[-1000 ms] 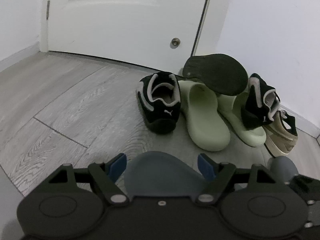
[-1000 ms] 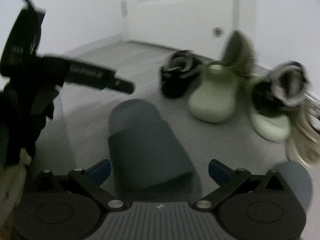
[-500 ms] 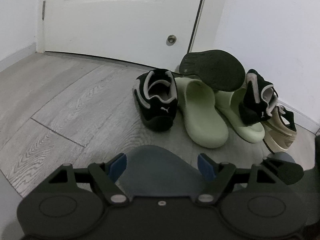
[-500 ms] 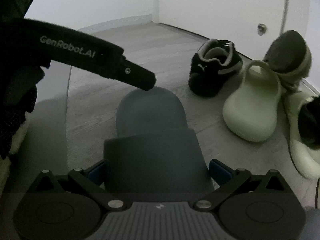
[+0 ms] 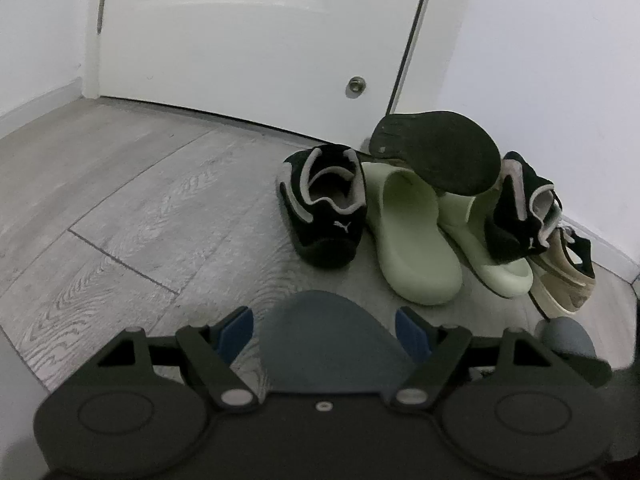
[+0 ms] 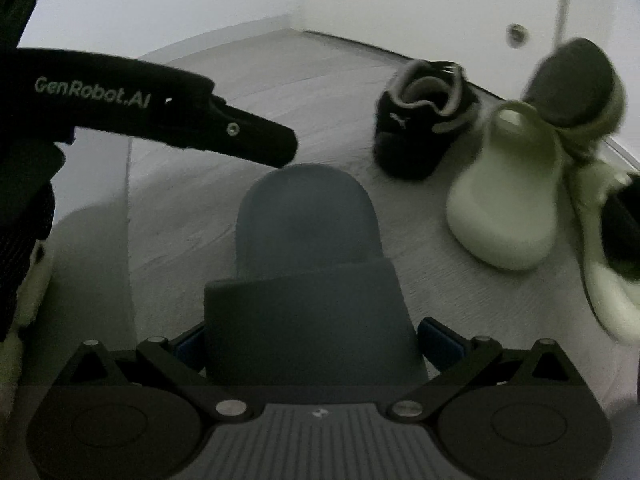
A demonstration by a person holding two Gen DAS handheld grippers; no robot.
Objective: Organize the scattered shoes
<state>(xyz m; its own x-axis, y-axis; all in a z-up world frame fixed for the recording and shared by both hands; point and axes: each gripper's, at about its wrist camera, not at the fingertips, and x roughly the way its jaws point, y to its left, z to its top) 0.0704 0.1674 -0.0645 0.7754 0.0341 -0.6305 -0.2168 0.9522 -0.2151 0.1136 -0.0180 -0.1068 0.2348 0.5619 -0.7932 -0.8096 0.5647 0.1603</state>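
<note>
Noted right claw [image 6: 314, 338] newly advanced over grey-blue slipper [image 6: 304, 220] on the floor [image 6: 320, 92] short of the shoe pile [image 5: 420, 216] at its door-side edge, pads against strap, squeeze unverifiable; left claw [image 5: 324, 326] unmoved, open astride second slipper [image 5: 324, 360]; pair judged nearly ready for lifting.

A: Bare grey wood-look plank floor [image 5: 120, 208] runs open on the left, all the way to the closed white panelled door [image 5: 248, 40].

B: On the right a heap blocks the corner: a black suede sneaker [image 5: 324, 208] touching a pale green foam slide [image 5: 416, 240], with a dark-soled shoe tipped sole-out [image 5: 436, 152] on top.

A: Near the lens, a blue-grey slide sandal [image 6: 308, 248] fills the foreground, a black gripper finger [image 6: 240, 136] reaching over its toe.
</note>
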